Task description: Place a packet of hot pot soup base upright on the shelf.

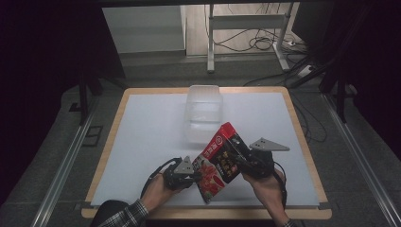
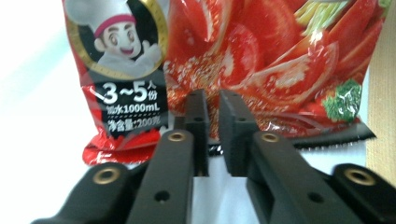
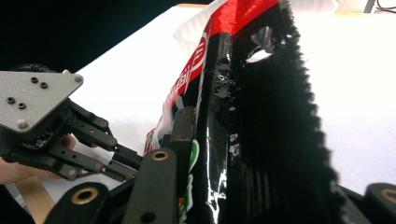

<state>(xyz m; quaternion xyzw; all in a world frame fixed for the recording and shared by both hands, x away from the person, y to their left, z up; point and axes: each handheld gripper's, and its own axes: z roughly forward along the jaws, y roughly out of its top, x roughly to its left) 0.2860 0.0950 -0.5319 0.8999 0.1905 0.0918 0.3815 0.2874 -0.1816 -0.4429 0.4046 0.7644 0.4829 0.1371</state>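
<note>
Red and black, the pouch [image 1: 219, 162] stands tilted above the table [image 1: 142, 127], just before the clear box [image 1: 204, 112]. The left gripper [image 1: 195, 173] pinches its lower edge with narrow jaws; the right gripper [image 1: 236, 153] clamps its serrated side edge.

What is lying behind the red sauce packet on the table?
Behind the red sauce packet stands a clear plastic container on the white table. The packet covers the container's near corner.
</note>
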